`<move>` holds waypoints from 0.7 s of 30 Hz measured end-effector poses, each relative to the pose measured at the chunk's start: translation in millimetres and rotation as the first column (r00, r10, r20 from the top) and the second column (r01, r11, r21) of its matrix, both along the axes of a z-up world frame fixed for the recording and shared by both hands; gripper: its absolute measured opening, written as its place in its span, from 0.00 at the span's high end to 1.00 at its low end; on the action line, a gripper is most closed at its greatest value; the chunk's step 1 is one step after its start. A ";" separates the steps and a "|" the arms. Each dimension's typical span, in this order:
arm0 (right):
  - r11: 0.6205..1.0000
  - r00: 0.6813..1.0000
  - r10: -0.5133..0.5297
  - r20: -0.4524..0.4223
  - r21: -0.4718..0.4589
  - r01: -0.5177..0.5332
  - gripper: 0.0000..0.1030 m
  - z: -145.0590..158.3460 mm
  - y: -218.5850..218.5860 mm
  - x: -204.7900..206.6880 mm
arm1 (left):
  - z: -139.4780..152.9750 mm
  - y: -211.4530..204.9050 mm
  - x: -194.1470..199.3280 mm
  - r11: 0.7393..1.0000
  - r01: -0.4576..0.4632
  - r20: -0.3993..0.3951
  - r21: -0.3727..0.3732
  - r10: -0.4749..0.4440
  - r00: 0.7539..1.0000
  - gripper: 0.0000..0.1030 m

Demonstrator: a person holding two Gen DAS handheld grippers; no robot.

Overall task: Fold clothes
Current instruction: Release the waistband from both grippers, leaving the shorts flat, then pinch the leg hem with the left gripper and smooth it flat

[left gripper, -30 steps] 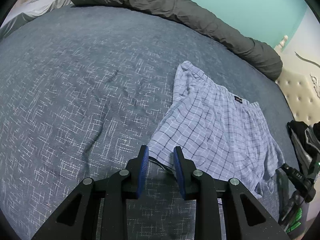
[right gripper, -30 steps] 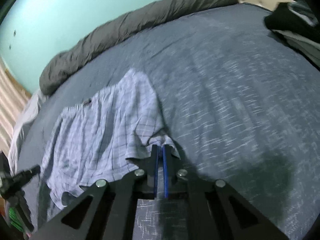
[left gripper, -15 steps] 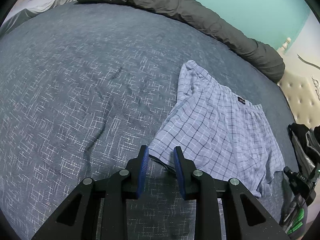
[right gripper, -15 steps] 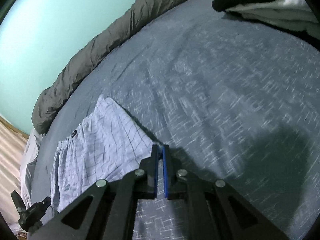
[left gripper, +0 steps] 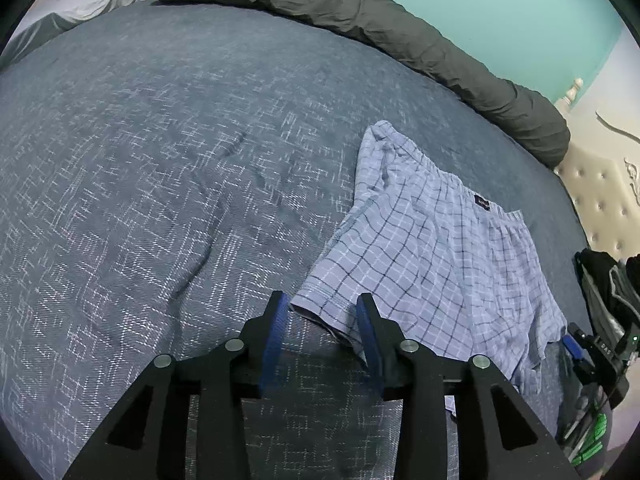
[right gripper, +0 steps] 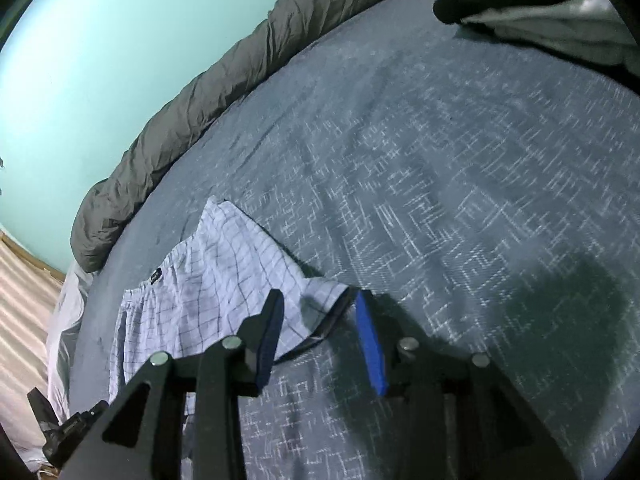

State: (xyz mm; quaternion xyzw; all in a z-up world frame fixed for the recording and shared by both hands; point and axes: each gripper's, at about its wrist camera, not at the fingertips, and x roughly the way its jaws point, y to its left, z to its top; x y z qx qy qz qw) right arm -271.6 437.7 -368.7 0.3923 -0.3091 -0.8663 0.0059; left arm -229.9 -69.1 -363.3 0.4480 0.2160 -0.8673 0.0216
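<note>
Thin checked cotton, pale blue: the shorts [left gripper: 432, 256] lie flat on the bed [left gripper: 160, 160], well clear of the rolled grey duvet [left gripper: 400, 48]. My left gripper [left gripper: 320, 320] stands wide at one leg hem; my right gripper [right gripper: 318, 312] is wide too, holding nothing, at the other hem corner. I judge the risk is pinching the textured bedspread beneath, or catching only one limp layer, so the fold drags crooked.
</note>
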 end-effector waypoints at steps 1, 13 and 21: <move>1.000 1.000 0.005 0.001 -0.008 -0.005 0.67 -1.2 0.1 -0.3 | -0.4 -1.2 -0.2 1.000 -0.003 0.001 0.004 0.003 1.000 0.62; 0.996 0.999 -0.012 -0.042 -0.091 0.008 0.98 0.8 10.0 3.5 | -8.5 -2.2 -7.8 0.998 0.042 0.000 0.046 -0.042 0.999 0.97; 0.994 0.999 -0.037 -0.041 -0.107 0.032 0.99 -0.5 19.9 8.7 | 32.5 -14.5 8.4 0.992 -0.050 -0.110 -0.116 0.037 0.993 0.97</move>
